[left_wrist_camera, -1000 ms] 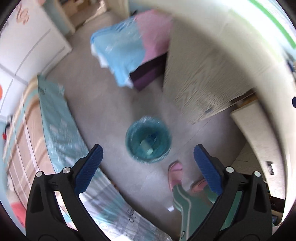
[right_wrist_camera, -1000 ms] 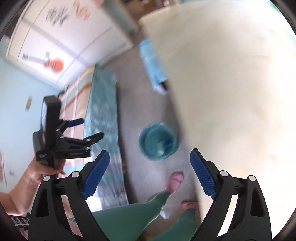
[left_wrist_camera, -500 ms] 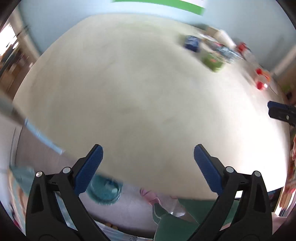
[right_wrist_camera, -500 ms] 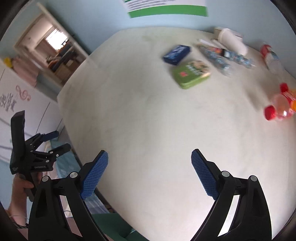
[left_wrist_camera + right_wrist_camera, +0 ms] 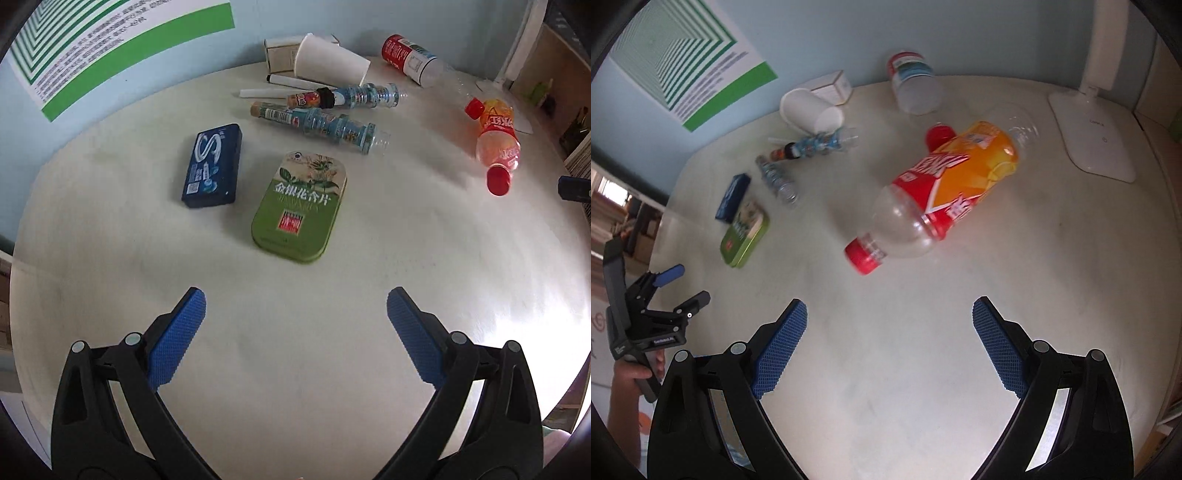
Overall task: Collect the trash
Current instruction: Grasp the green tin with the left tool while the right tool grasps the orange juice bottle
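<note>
Trash lies on a white table (image 5: 295, 295). My left gripper (image 5: 295, 317) is open and empty, just short of a green tin (image 5: 302, 208). A blue box (image 5: 212, 166), two crushed clear bottles (image 5: 325, 123), a white paper cup (image 5: 330, 66), a red-labelled jar (image 5: 410, 59) and an orange bottle (image 5: 496, 144) lie beyond. My right gripper (image 5: 890, 321) is open and empty, just short of the orange bottle (image 5: 938, 195). The left gripper also shows at the table's left edge in the right wrist view (image 5: 670, 291).
A white lamp base (image 5: 1093, 136) stands at the far right of the table (image 5: 923, 369). A small white carton (image 5: 831, 86) sits by the wall behind the cup (image 5: 809, 109). A green-striped poster (image 5: 110, 40) hangs on the blue wall.
Both grippers have swung up from the floor and the teal bin to the table top and closed in on the trash. Both stay open.
</note>
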The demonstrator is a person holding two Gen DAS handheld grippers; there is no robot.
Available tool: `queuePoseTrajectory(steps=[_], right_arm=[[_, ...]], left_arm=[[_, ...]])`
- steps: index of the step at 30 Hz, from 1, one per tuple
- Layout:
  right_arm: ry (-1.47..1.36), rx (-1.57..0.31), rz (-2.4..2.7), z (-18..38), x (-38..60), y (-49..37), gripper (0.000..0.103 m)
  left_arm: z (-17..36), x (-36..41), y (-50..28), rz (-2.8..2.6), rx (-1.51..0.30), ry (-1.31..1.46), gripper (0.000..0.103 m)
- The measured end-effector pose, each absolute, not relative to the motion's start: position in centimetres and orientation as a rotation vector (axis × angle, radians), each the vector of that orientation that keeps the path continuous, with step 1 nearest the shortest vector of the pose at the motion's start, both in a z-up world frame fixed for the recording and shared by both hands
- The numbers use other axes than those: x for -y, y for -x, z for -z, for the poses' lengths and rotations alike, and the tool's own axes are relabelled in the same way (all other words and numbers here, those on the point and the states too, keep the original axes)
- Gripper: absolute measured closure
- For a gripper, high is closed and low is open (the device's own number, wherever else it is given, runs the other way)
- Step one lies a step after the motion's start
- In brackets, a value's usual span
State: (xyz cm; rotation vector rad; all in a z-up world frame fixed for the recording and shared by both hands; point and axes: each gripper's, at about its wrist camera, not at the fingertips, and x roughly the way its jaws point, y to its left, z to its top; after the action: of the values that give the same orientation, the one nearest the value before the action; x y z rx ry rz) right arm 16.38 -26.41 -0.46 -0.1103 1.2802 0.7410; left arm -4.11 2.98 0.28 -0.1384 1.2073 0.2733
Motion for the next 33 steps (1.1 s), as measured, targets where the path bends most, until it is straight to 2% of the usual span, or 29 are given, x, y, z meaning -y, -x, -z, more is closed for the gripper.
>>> queuePoseTrajectory(steps=[10, 11, 15, 16, 17, 20, 25, 33], right_arm=[[-0.018, -1.364, -0.604, 3.8, 24.7, -25.0, 0.013], [-0.040, -1.375, -0.594, 4.2, 24.5, -25.6, 0.013], [-0.087, -1.392, -0.557, 5.2, 24.3, -27.3, 0.013], [-0.098, -1.393, -0.550, 5.4, 24.4, -27.6, 0.014], [-0.113, -1.396, -0.547, 5.6, 24.4, -27.8, 0.022], [-0.155, -1.406, -0.557, 6.2, 24.7, -28.1, 0.026], [-0.158, -1.410, -0.595, 5.8, 25.4, -27.8, 0.035], [-0.130, -1.424, -0.676, 4.5, 27.4, -24.8, 0.039]], left_arm=[[3.5, -6.1, -2.6, -0.211, -1.287, 0.166, 0.009], [3.6, -6.1, -2.9, -0.199, -1.289, 0.176, 0.011], [4.4, -5.9, -4.2, -0.176, -1.294, 0.199, 0.033], [4.3, -5.8, -4.4, -0.175, -1.284, 0.192, 0.034], [4.3, -5.7, -4.5, -0.178, -1.283, 0.186, 0.036], [4.2, -5.8, -4.9, -0.188, -1.282, 0.202, 0.041], [3.8, -5.1, -4.0, -0.191, -1.284, 0.237, 0.042], [1.3, -3.1, 1.0, -0.208, -1.256, 0.258, 0.043]])
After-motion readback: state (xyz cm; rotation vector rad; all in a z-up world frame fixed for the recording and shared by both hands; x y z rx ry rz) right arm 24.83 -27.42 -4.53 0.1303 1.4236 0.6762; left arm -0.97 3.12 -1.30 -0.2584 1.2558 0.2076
